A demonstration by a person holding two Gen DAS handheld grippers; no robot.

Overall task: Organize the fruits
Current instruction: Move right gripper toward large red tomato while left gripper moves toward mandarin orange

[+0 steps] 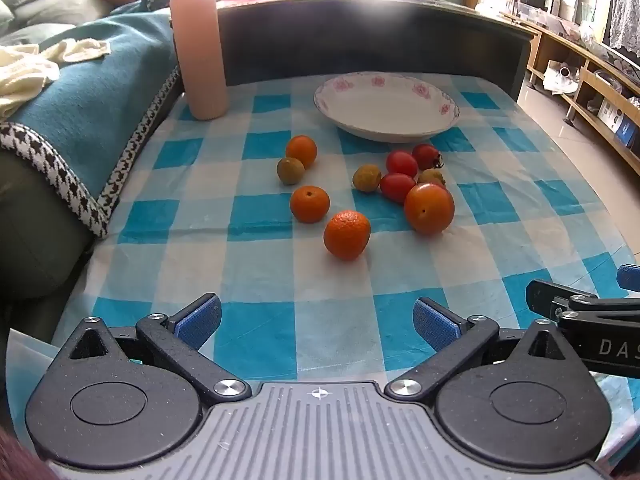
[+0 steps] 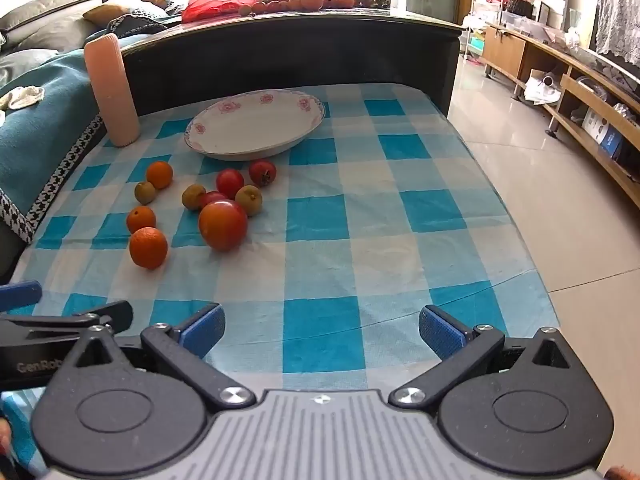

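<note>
Both grippers are held low at the near edge of the checked tablecloth (image 1: 320, 280), side by side, and nothing is carried in either. The left gripper (image 1: 316, 320) is seen with its blue pads wide apart, and the right gripper (image 2: 322, 326) is spread in the same way.

Ahead of them, on the cloth, the fruits are scattered. The nearest one is a mandarin (image 1: 347, 235), which lies almost straight in front of the left gripper, only a little to its right. From the right wrist view the same mandarin (image 2: 148, 248) is found far to the left of the gripper's axis. So it is judged that the left gripper is better placed for the first pick, because a straight forward reach would be enough.

A little further, a large tomato (image 1: 429, 208) is lying to the right of the mandarin, with small red tomatoes and brownish round fruits close behind it. Two more small mandarins and one brownish fruit are placed to the left, apart from this cluster.

Behind all the fruit, the flowered plate (image 1: 400, 130) stands empty, so no fruit is sorted yet. A pink cylinder (image 1: 200, 52) is standing upright at the far left corner, clear of the path.
</note>
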